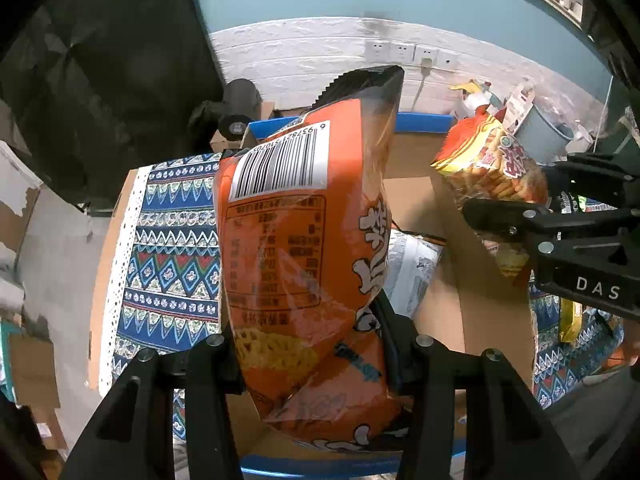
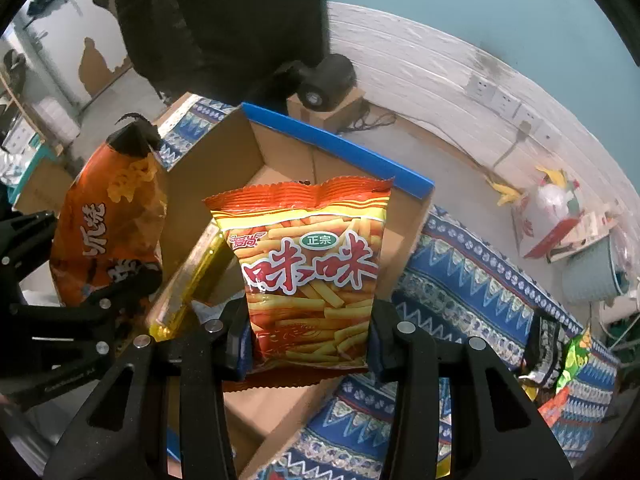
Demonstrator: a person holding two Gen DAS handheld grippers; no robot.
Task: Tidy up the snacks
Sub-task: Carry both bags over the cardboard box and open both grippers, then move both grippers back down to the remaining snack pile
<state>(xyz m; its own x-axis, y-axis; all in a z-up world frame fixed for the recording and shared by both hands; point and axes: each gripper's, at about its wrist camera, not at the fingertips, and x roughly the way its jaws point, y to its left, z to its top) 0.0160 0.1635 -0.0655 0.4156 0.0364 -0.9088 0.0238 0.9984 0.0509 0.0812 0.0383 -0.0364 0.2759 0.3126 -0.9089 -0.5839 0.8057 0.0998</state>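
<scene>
Nearest in the left wrist view, the left tongs (image 1: pixel 316 364) are closed on the lower part of a large orange snack bag (image 1: pixel 304 240), its barcode side toward the camera and its dark crimped top pointing away; the two fingers (image 1: pixel 212 360) press into it from both sides. In the right wrist view, the right tongs (image 2: pixel 308 340) pinch a smaller red-and-yellow bag of stick crackers (image 2: pixel 312 276) near its bottom edge, the printed front facing the camera and the bag held upright.

Both bags hang above an open cardboard box (image 2: pixel 280 152) with a blue-edged rim, which sits on a surface covered by a blue patterned cloth (image 1: pixel 172 240). Inside the box, a yellow packet (image 2: pixel 188 280) leans against the left wall, and a white printed packet (image 1: pixel 412 268) lies on the bottom behind the orange bag. From the left camera, the right tongs and their cracker bag (image 1: pixel 496 172) show at the right, over the box's right wall.

On the cloth to the right of the box lie more snack packets, one green (image 2: pixel 576 356).

Farther back stand a dark round object on a small carton (image 2: pixel 324 84), a white brick-pattern wall with sockets (image 1: pixel 404 52), and a grey bucket (image 1: pixel 540 132).
</scene>
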